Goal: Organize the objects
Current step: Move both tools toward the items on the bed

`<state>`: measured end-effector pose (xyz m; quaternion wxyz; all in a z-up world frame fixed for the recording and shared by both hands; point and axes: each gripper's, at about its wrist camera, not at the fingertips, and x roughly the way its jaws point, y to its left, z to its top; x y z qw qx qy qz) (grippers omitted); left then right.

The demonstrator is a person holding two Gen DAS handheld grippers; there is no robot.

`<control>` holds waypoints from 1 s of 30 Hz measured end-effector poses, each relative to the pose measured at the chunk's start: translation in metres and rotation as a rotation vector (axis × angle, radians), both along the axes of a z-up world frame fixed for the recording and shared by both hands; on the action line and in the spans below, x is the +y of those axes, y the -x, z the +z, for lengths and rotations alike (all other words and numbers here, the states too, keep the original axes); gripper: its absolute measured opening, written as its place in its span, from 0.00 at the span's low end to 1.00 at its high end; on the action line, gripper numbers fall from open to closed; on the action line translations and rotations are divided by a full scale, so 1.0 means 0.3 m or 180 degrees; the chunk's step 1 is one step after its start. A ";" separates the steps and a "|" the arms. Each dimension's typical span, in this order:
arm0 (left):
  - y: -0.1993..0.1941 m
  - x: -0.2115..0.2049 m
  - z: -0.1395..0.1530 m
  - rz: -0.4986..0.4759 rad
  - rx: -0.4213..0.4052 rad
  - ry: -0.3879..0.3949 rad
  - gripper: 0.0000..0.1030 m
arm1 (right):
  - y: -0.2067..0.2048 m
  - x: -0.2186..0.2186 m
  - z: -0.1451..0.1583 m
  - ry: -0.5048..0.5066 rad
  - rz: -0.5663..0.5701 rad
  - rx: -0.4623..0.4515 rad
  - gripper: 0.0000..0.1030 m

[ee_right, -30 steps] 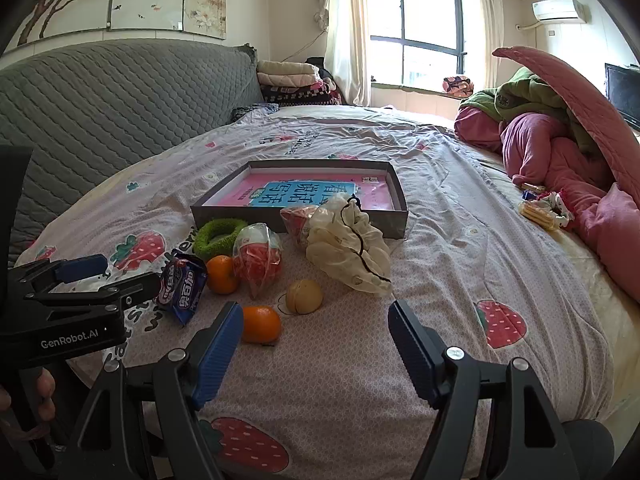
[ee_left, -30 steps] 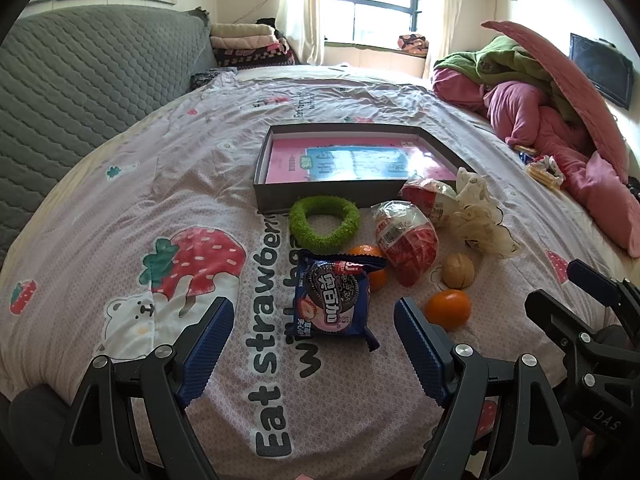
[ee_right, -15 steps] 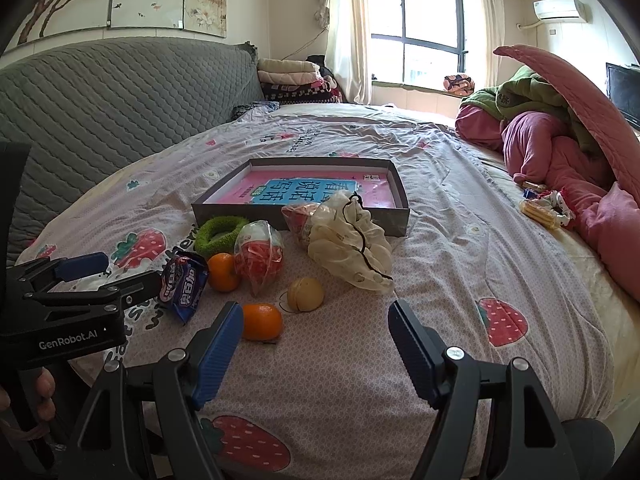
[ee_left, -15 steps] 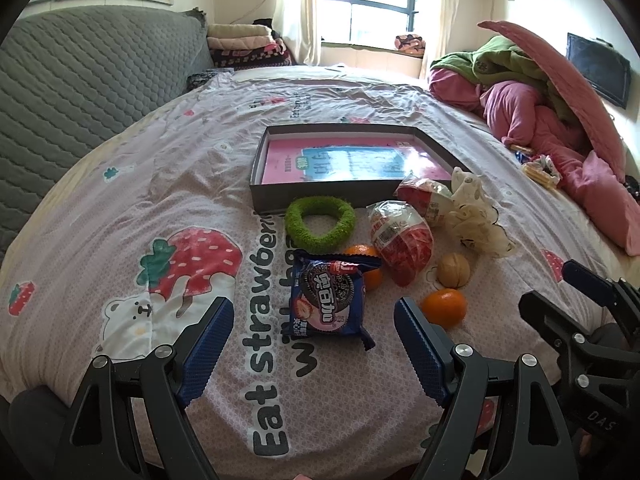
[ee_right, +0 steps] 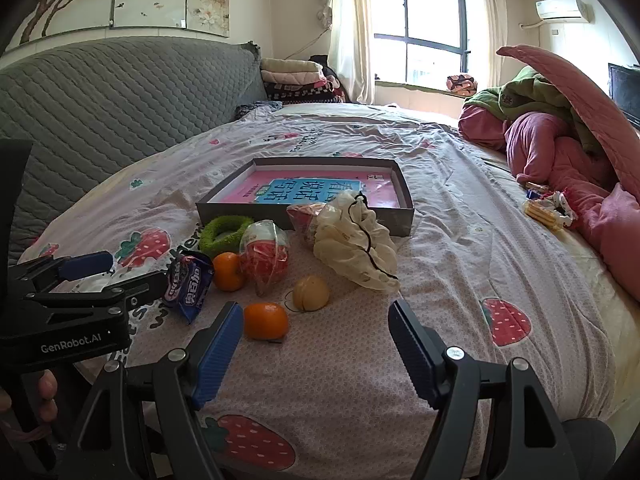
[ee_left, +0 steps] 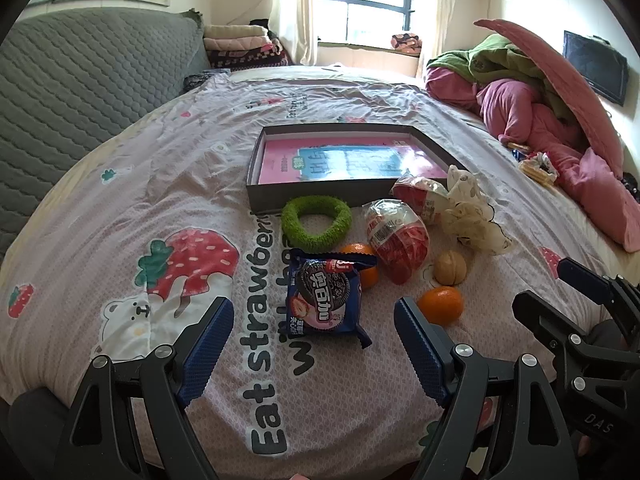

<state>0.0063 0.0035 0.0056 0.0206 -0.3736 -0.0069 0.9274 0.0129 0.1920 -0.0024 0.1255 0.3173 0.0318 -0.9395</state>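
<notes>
On the bed lie a blue cookie packet (ee_left: 323,300), two oranges (ee_left: 441,305) (ee_left: 362,264), a tan round fruit (ee_left: 450,268), a green fuzzy ring (ee_left: 316,222), two clear bags of red snacks (ee_left: 398,240) (ee_left: 420,199) and a cream cloth bag (ee_left: 472,216). Behind them sits an open grey box (ee_left: 320,194) with a pink book inside. My left gripper (ee_left: 310,350) is open and empty, just short of the cookie packet. My right gripper (ee_right: 316,350) is open and empty, just short of the near orange (ee_right: 266,321) and tan fruit (ee_right: 311,293).
A grey quilted headboard (ee_left: 80,80) runs along the left. Pink and green bedding (ee_left: 540,112) is piled at the right, with small wrapped snacks (ee_left: 538,166) beside it. The strawberry-print sheet (ee_left: 180,184) covers the bed.
Both grippers have moved slightly forward toward the objects. Both stay open; no object has moved.
</notes>
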 end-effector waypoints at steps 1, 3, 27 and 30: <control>0.001 0.000 -0.001 0.0001 -0.0004 0.0005 0.81 | 0.000 -0.001 0.000 -0.0003 0.0002 -0.0002 0.72; 0.002 0.002 -0.004 0.0000 -0.0003 0.0017 0.81 | 0.001 -0.002 -0.001 0.0001 0.0012 -0.0015 0.72; 0.038 -0.005 -0.071 -0.0022 -0.0151 0.0003 0.81 | 0.028 -0.042 -0.054 -0.0010 0.0123 -0.0215 0.72; 0.042 -0.007 -0.079 -0.0023 -0.0168 -0.0004 0.81 | 0.033 -0.048 -0.064 -0.0022 0.0138 -0.0244 0.72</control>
